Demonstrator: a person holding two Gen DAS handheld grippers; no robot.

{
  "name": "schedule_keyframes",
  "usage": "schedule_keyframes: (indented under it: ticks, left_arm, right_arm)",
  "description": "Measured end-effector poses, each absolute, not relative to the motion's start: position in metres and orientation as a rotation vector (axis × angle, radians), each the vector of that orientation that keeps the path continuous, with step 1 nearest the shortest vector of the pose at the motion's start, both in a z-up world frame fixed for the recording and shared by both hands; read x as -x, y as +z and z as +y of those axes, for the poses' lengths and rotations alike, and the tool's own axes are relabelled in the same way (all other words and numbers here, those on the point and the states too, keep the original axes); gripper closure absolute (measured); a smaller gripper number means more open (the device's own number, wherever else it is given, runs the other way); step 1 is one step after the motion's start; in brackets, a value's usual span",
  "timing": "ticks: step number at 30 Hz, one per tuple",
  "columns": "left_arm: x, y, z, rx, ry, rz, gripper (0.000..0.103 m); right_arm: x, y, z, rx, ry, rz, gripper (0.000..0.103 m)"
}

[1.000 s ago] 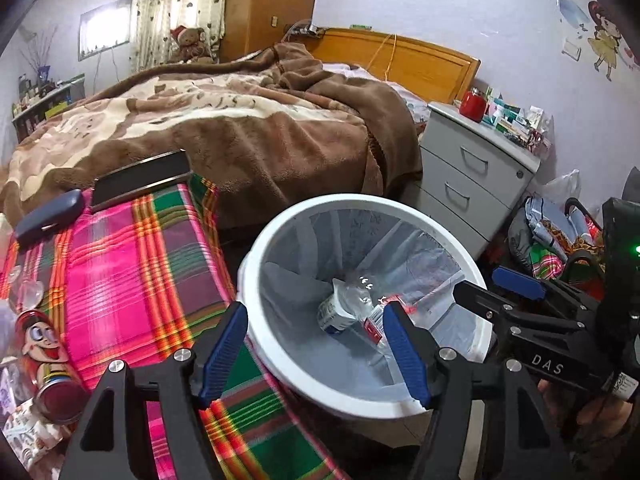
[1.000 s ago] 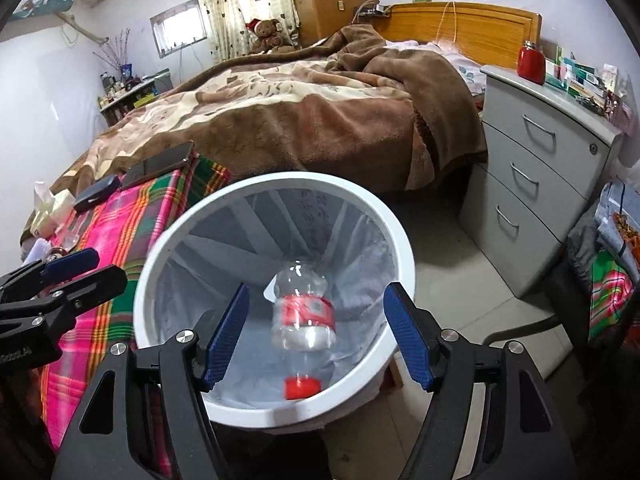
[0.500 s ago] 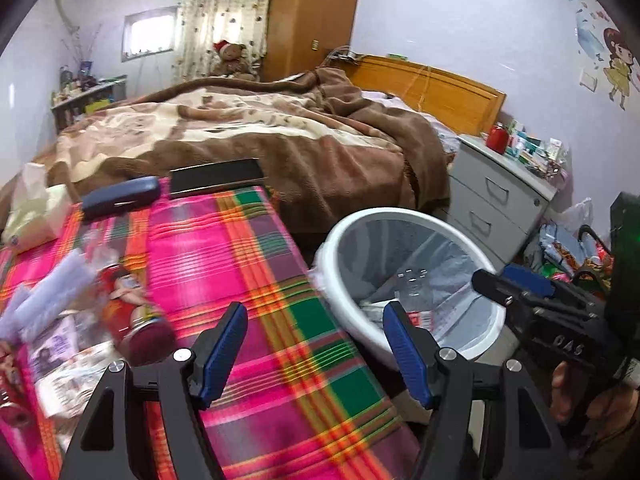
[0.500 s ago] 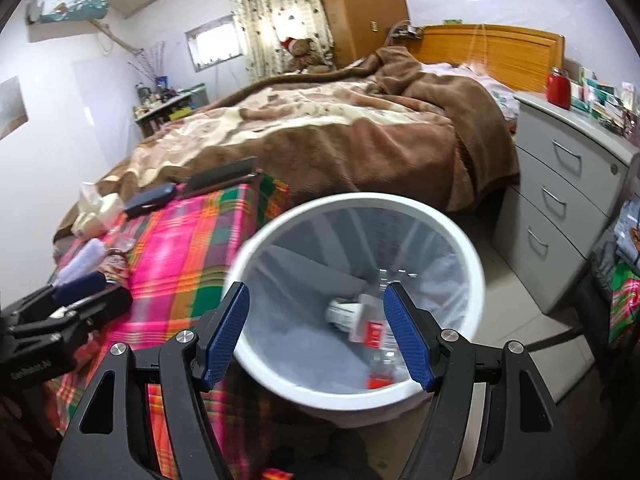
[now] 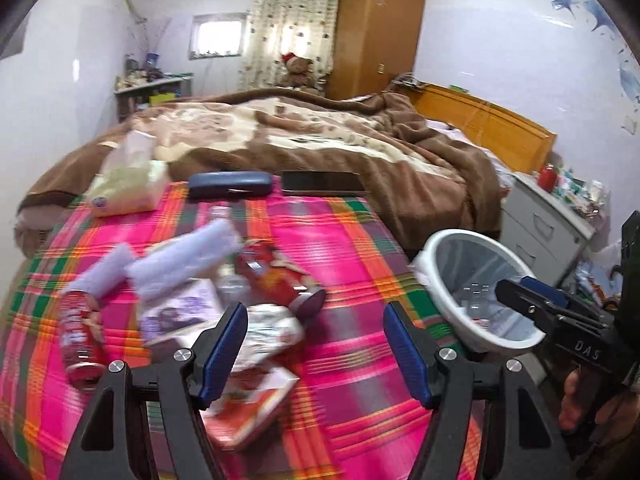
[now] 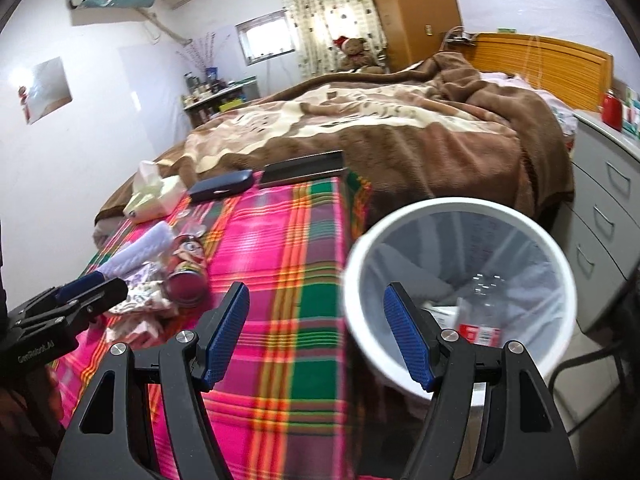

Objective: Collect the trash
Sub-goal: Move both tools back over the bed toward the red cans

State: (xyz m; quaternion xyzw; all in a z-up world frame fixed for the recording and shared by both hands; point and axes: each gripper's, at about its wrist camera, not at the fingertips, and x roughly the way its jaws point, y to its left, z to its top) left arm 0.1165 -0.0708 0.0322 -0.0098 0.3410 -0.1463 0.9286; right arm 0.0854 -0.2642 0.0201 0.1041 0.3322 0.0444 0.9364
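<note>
A bed (image 5: pixel 304 140) with a brown blanket fills the far half of the room, and a table under a pink plaid cloth (image 5: pixel 340 248) stands against its near side. A white waste bin (image 6: pixel 460 280) with a clear liner stands on the floor just beside the table's right edge; a clear plastic bottle (image 6: pixel 478 320) with a red label lies inside it. A grey drawer unit (image 6: pixel 608 208) stands beyond the bin. Along the table's far edge lie a tissue pack (image 5: pixel 128 188) at the left corner, a dark blue case (image 5: pixel 230 185) and a flat black device (image 5: pixel 322 181). Near the left edge lies a blurred cluster of trash: a red can (image 5: pixel 280 276) on its side, a second red can (image 5: pixel 80 336), pale wrappers (image 5: pixel 188 256) and a crumpled packet (image 5: pixel 272 328). The left gripper (image 5: pixel 314 348) hangs above the near part of the table, jaws apart and empty. The right gripper (image 6: pixel 316 336) hangs over the table's right edge beside the bin, jaws wide and empty.
</note>
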Motion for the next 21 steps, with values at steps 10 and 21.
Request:
schedule_keyframes:
  ticks: [10, 21]
  left_arm:
    - [-0.119, 0.030, -0.004, 0.074, -0.171, 0.703, 0.033]
    - [-0.133, 0.019, 0.064, 0.106, -0.022, 0.749, 0.030]
  right_arm:
    - [-0.107, 0.022, -0.219, -0.162, 0.180, 0.686, 0.032]
    - [-0.136, 0.021, -0.179, -0.099, 0.238, 0.715, 0.032]
